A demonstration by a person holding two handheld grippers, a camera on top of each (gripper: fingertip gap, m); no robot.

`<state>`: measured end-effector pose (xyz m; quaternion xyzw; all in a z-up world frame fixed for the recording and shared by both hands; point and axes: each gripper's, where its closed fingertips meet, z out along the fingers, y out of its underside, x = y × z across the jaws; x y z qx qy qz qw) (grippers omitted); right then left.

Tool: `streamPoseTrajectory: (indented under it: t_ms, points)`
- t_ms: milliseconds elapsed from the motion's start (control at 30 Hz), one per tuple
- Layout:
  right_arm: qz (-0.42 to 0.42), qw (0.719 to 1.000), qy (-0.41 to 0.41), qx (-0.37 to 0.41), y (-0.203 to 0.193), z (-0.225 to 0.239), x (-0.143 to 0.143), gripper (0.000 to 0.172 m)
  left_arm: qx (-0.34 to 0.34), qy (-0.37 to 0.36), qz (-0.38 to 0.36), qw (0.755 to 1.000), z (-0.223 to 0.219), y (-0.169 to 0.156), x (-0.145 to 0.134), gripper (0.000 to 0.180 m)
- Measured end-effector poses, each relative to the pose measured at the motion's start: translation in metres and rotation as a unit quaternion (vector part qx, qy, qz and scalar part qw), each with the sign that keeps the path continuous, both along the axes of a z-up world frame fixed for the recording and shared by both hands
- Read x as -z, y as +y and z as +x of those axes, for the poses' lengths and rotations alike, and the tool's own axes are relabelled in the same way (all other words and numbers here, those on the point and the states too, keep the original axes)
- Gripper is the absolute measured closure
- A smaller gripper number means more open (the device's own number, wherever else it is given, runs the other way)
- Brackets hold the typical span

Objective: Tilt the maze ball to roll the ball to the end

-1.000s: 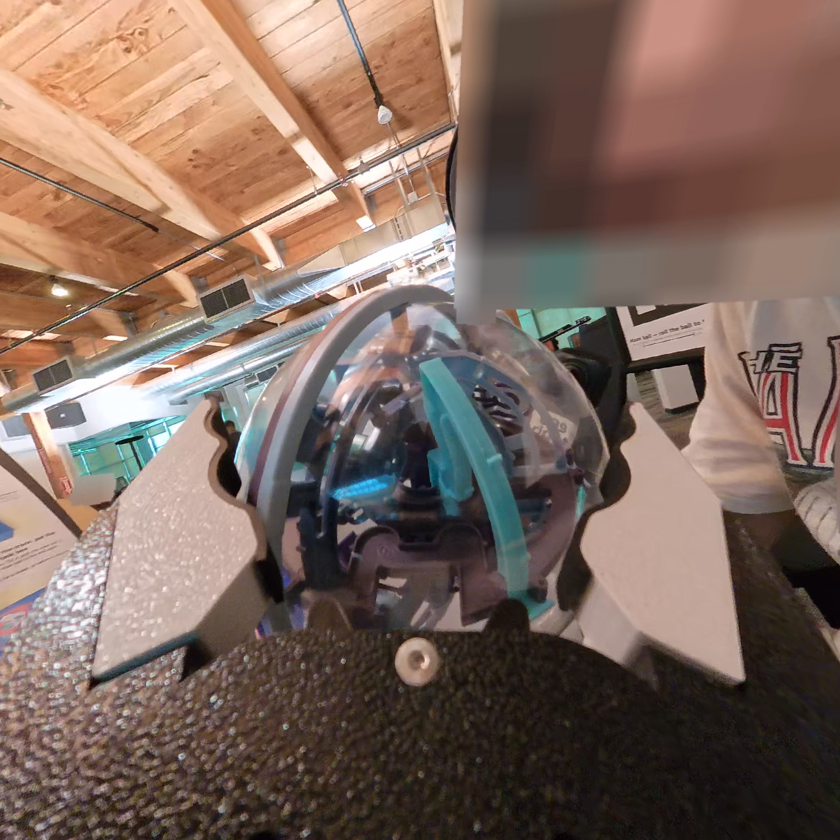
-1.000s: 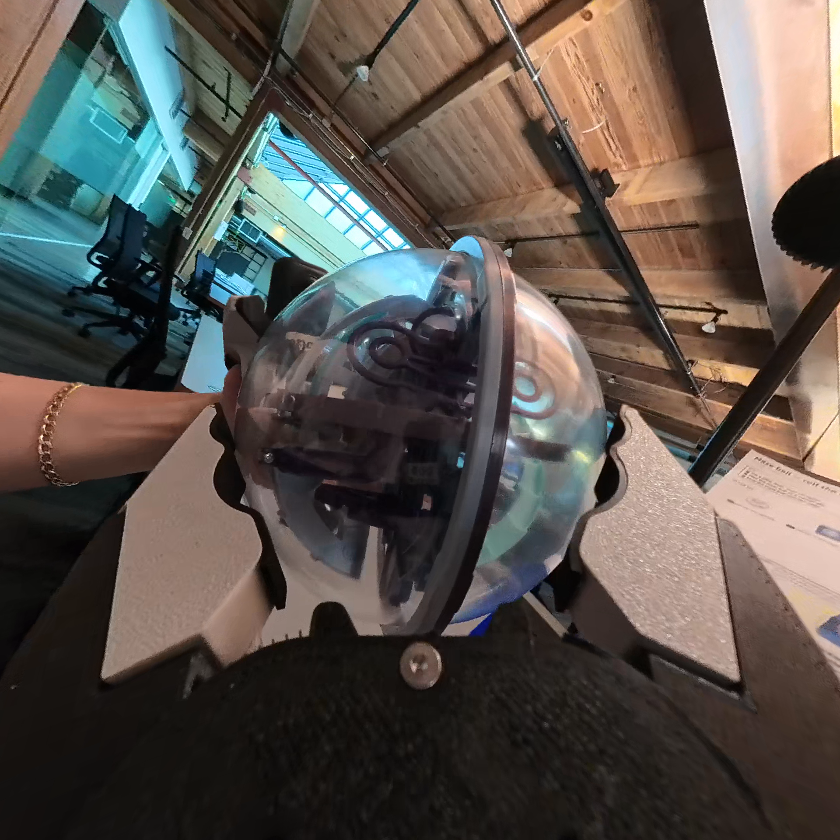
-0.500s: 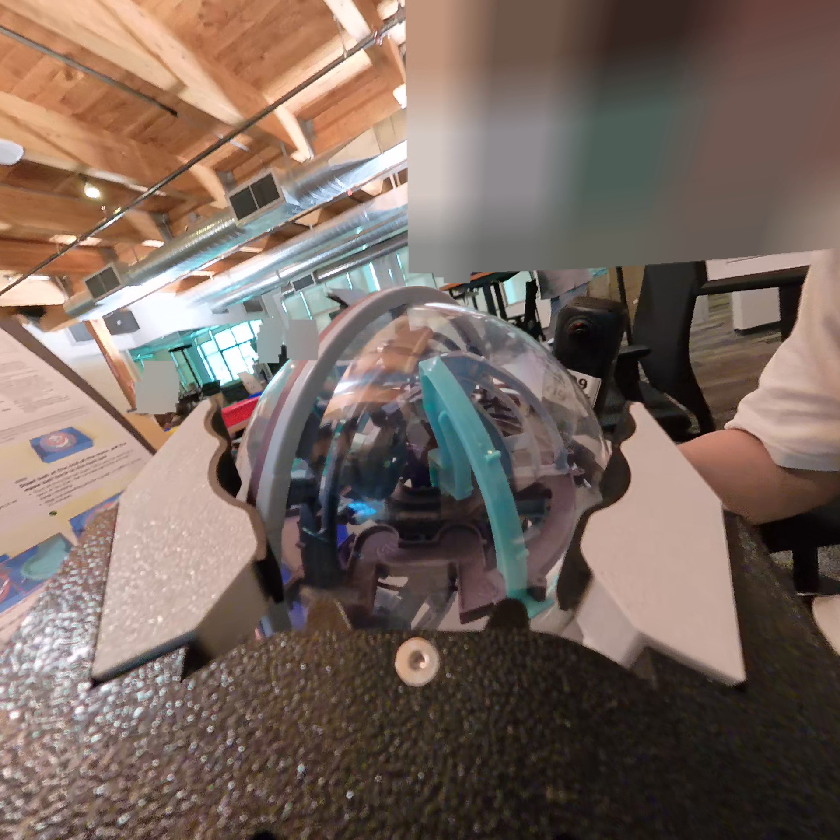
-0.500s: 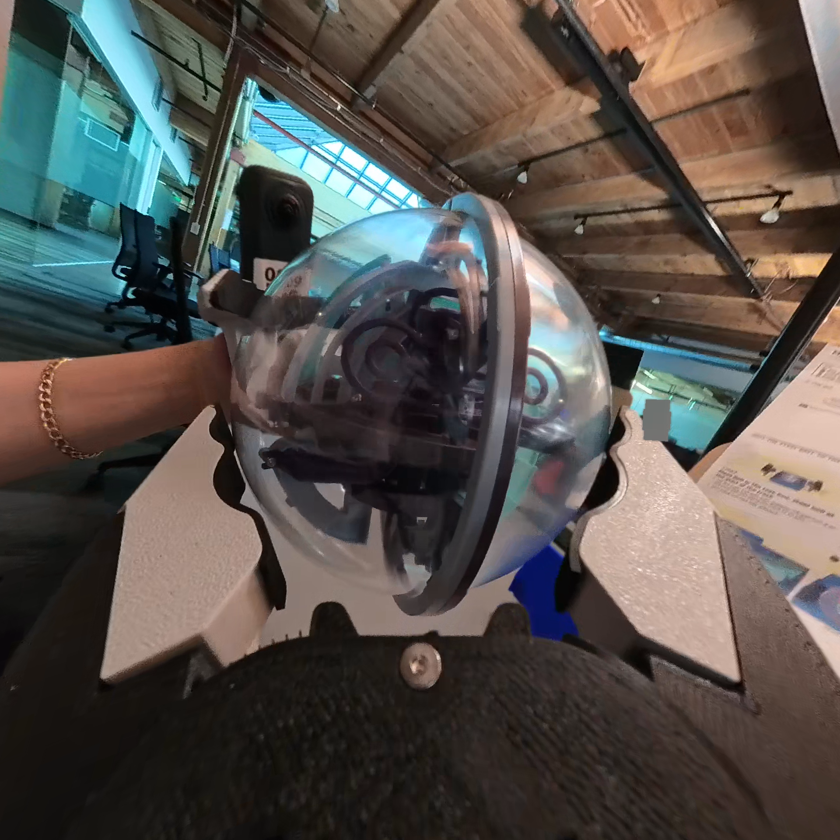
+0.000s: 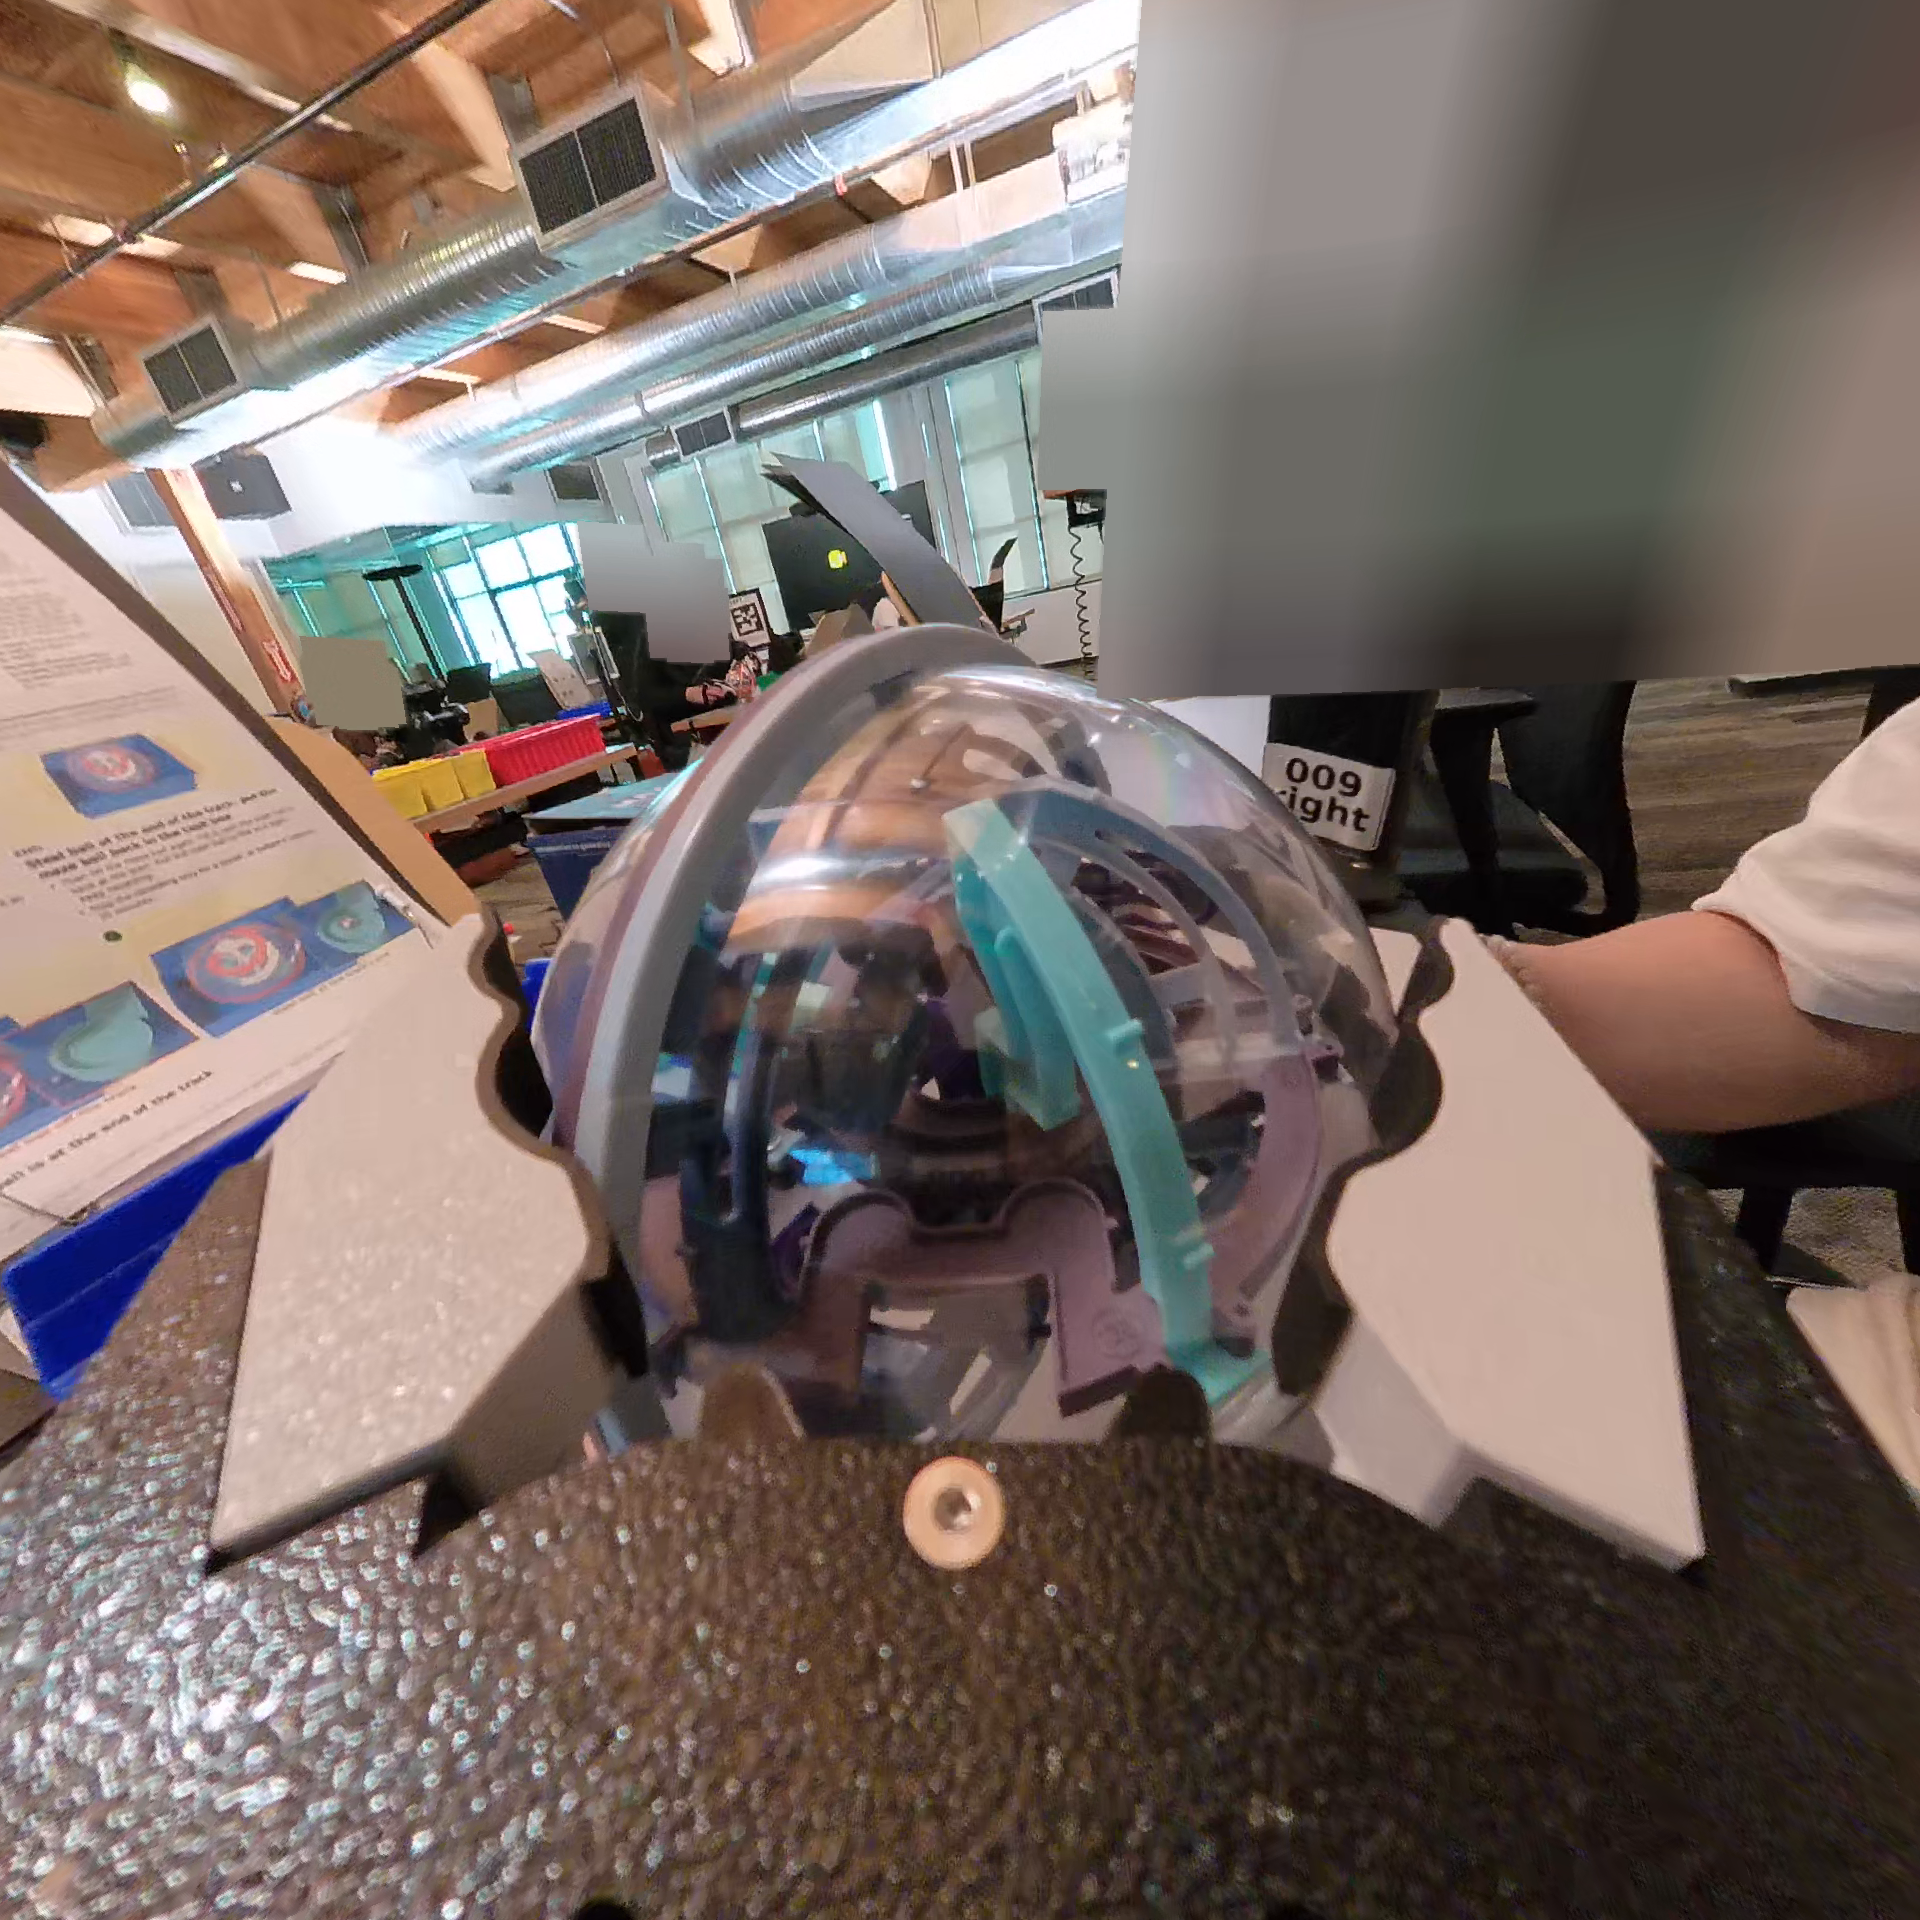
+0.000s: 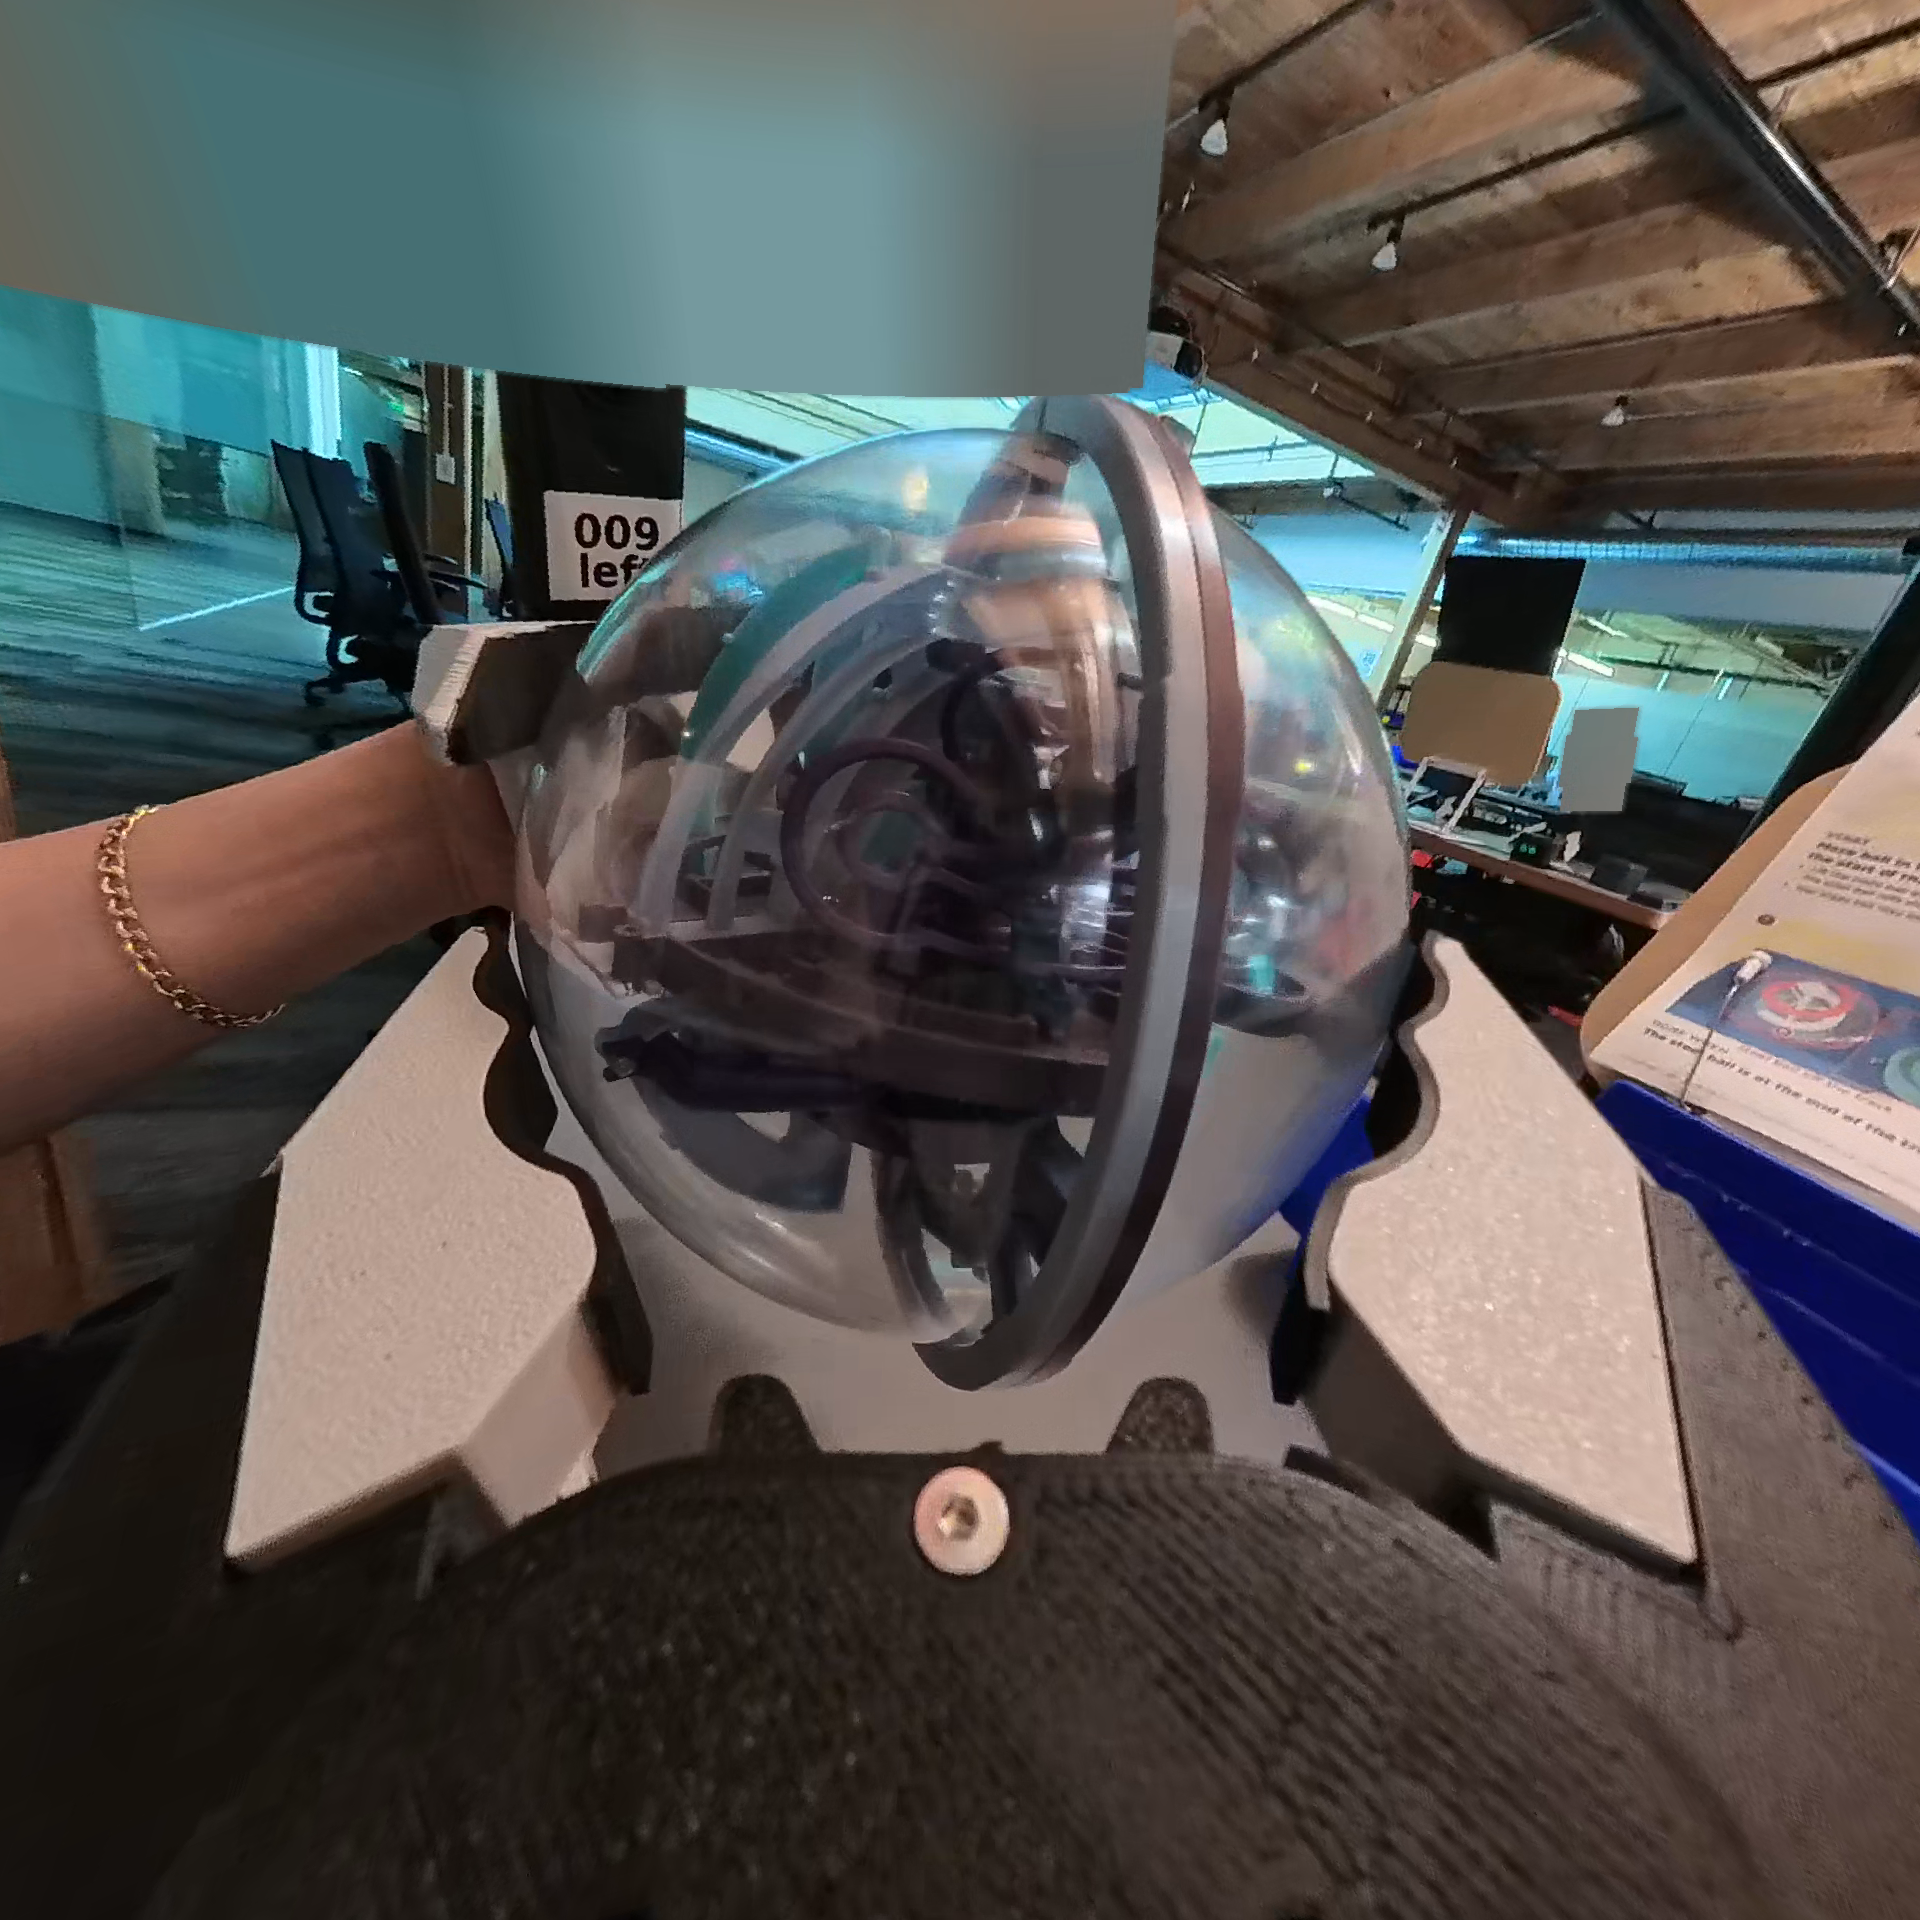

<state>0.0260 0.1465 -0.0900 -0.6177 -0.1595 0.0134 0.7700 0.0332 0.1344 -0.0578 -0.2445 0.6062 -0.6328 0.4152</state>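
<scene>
Thing: clear plastic maze ball (image 5: 966, 1039) with grey seam ring, held aloft between both grippers.
Left gripper (image 5: 961, 1049): clamped across sphere.
Right gripper (image 6: 961, 1039): clamped likewise, facing it.
Seam: upright, tilted.

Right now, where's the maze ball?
Clamped off the table between both grippers: the maze ball fills the left gripper and the right gripper, instruction sheet alongside.

The maze ball (image 5: 966, 1039) is filling the whole span between my left gripper (image 5: 961, 1049) fingers. At ten o'clock an instruction sheet (image 5: 125, 914) over a blue bin (image 5: 114, 1278) is crowding me; at three o'clock a forearm (image 5: 1662, 1029) is blocking.
</scene>
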Motion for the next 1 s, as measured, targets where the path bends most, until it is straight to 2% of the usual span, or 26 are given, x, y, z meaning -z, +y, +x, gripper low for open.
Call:
streamPoseTrajectory:
  t_ms: [300, 500, 800, 1000]
  points:
    - [-0.033, 0.999, 0.033, 0.01, 0.01, 0.0, 0.013, 0.015, 0.006, 0.034, -0.016, 0.999, 0.002, 0.01, 0.011, 0.023]
    - [-0.047, 0.997, 0.058, 0.012, 0.015, 0.0, 0.022, 0.015, 0.003, 0.056, 0.001, 0.998, 0.003, 0.014, 0.019, 0.023]
    - [0.0, 1.0, -0.002, 0.027, 0.01, 0.001, 0.013, 0.015, 0.004, -0.007, 0.069, 0.998, 0.0, 0.004, 0.007, 0.023]
    - [0.053, 0.996, -0.053, 0.038, 0.0, -0.001, -0.004, 0.015, 0.018, -0.059, 0.09, 0.994, -0.006, -0.007, -0.007, 0.023]
